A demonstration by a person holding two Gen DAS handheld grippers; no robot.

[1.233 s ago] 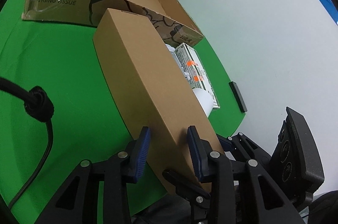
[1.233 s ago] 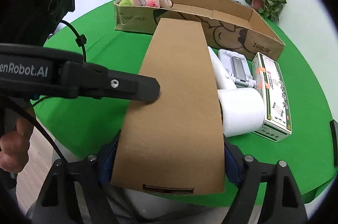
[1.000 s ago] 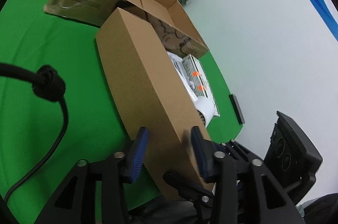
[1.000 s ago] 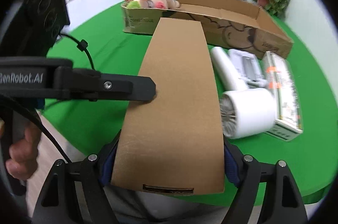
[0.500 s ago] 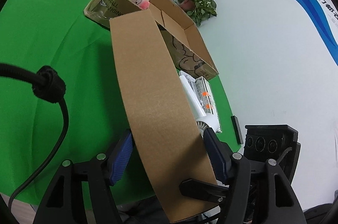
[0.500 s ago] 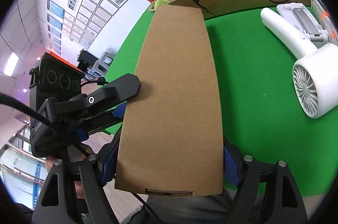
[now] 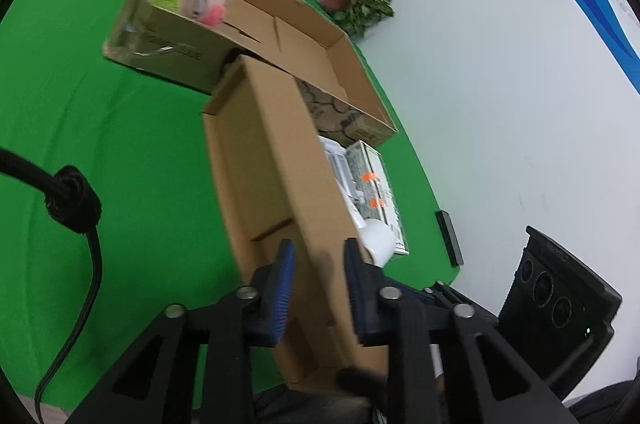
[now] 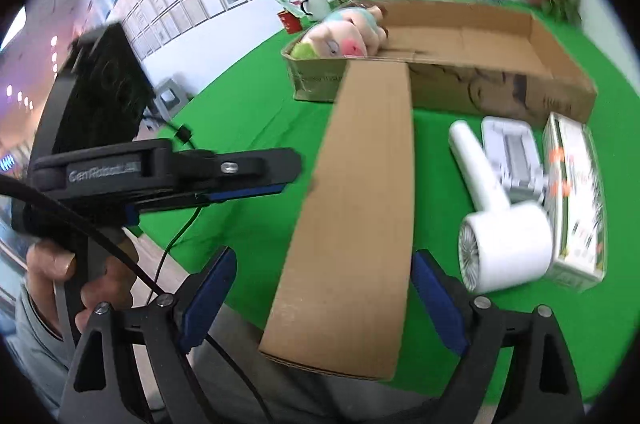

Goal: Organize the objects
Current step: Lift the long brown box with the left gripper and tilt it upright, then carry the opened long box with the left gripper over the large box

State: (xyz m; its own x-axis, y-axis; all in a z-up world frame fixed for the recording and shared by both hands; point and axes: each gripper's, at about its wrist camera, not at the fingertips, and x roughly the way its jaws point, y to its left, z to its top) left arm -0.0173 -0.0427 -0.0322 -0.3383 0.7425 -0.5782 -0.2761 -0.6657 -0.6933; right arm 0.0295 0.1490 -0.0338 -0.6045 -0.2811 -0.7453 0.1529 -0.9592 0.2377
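Note:
A long brown cardboard box (image 7: 280, 160) hangs over the near edge of the green table (image 7: 100, 104), its open inside facing left in the left wrist view. My left gripper (image 7: 318, 246) has its blue pads closing tight on the box's side wall. In the right wrist view the left gripper (image 8: 294, 168) meets the box (image 8: 360, 204) at its left edge. My right gripper (image 8: 324, 256) straddles the box's near end with its jaws opening. Both pads (image 8: 208, 300) stand off the cardboard.
A large open carton (image 8: 500, 92) sits at the back with a pink plush toy (image 8: 344, 36) in its left end. Right of the long box lie a white hair dryer (image 8: 504, 248), a white device (image 8: 508, 148) and a green-and-white package (image 8: 576, 192). A person's hand (image 8: 52, 264) holds the left gripper's handle.
The box has rolled, so its open inside now faces the left camera. The left jaws went from spread around the box to pinching one wall. The right pads have come off its sides.

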